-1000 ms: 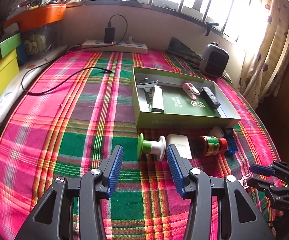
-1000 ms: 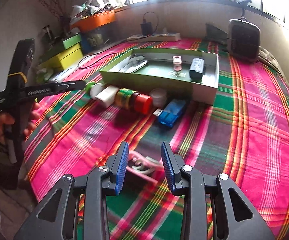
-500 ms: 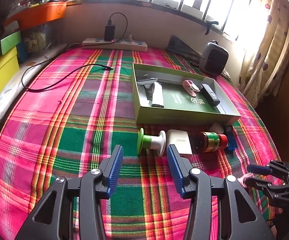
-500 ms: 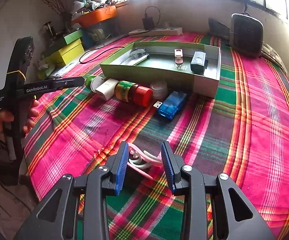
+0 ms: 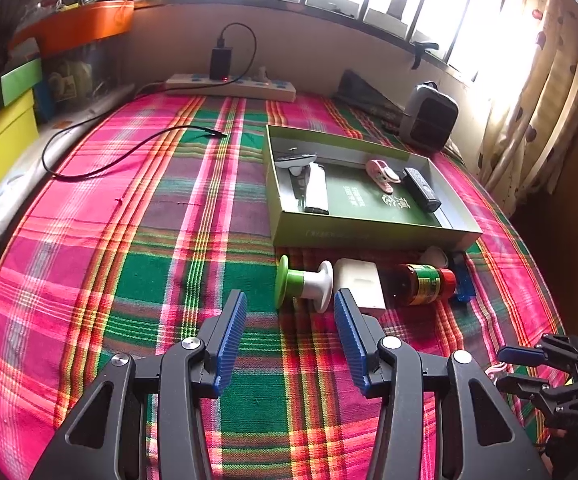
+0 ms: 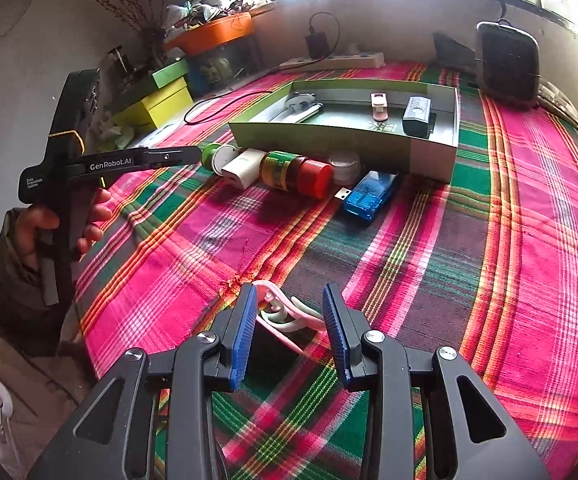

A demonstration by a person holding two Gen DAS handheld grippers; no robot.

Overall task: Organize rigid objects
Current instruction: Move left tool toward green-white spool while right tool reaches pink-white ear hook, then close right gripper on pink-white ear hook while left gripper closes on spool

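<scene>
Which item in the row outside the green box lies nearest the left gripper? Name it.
The green-and-white spool, at the row's left end, just ahead of the left gripper; the white adapter, spice jar and blue USB stick sit further right.

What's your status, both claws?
Left claw open, empty. Right claw straddling pink clip, grip unconfirmed. Green box ahead, path clear.

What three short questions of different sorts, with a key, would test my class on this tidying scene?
1. True or false: the green box is empty.
2. Which item lies between the right gripper fingers: A) blue USB stick, B) pink clip, C) red-capped jar?
3. Fill in: the left gripper has ____ between its fingers.

Key: 1 false; 2 B; 3 nothing.
</scene>
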